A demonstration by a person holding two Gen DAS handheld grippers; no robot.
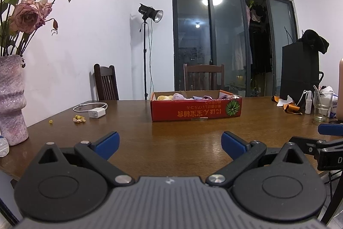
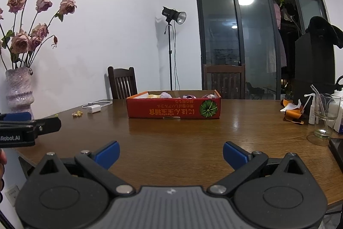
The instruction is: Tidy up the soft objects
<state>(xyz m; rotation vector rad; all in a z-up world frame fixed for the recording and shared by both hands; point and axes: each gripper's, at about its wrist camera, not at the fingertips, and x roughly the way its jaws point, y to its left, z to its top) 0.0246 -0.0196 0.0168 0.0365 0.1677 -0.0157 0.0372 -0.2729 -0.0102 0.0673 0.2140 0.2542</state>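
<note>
A shallow red cardboard box (image 1: 196,109) (image 2: 173,108) sits on the far middle of the brown wooden table (image 1: 175,136) (image 2: 178,136). Soft cloth pieces (image 1: 179,96) (image 2: 166,95) in yellow, lilac and purple show above its rim. My left gripper (image 1: 170,146) is open over the near table edge, blue pads wide apart, nothing between them. My right gripper (image 2: 170,152) is open too, well short of the box. The tip of the other gripper shows at each view's side.
A pink vase of dried roses (image 1: 11,100) (image 2: 19,89) stands at the left. A white charger with cable (image 1: 96,112) (image 2: 93,109) and yellow crumbs (image 1: 79,119) lie left of the box. A glass (image 1: 321,105) (image 2: 325,115), spray bottle, orange scraps and black bag (image 1: 300,70) crowd the right. Two chairs stand behind.
</note>
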